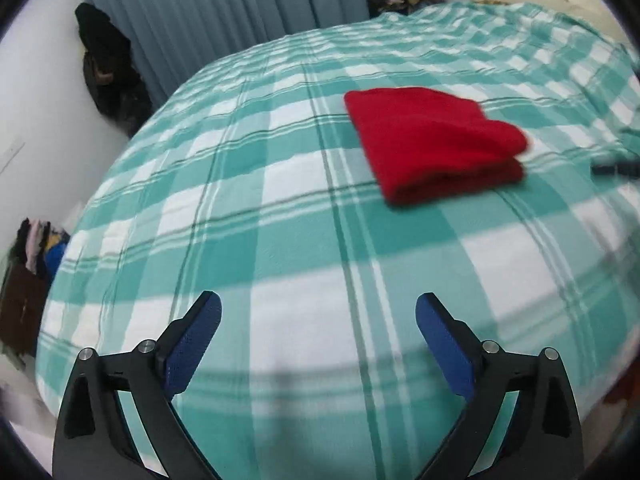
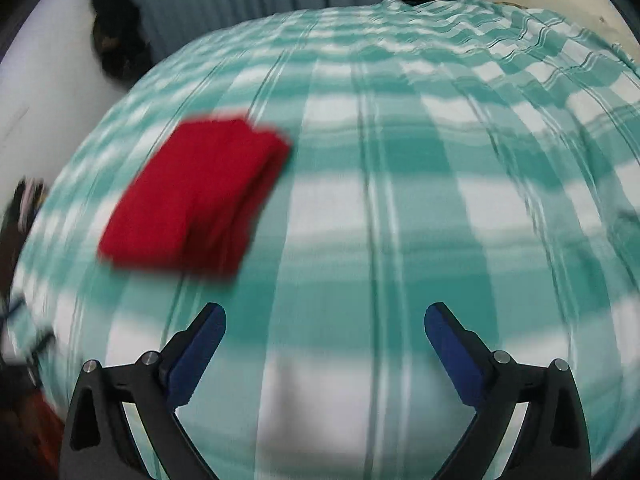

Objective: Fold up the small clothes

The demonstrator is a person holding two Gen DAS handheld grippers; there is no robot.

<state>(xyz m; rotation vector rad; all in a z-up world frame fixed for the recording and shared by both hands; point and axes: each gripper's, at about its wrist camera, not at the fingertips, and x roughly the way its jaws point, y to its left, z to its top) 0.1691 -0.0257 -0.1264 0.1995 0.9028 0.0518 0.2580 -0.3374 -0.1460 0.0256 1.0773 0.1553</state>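
Left tongs: jaws apart, empty, above checked bed. Right tongs: likewise apart, empty. 1 folded red garment ahead, well clear of both.

Bed with teal-and-white checked cover, folded red garment lying on it

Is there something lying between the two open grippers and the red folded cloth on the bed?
Nothing visible is in the way. Only bare checked bedcover lies between the left gripper and the red cloth, and between the right gripper and the cloth. Both grippers are open and empty. A dark object lies beyond the cloth.
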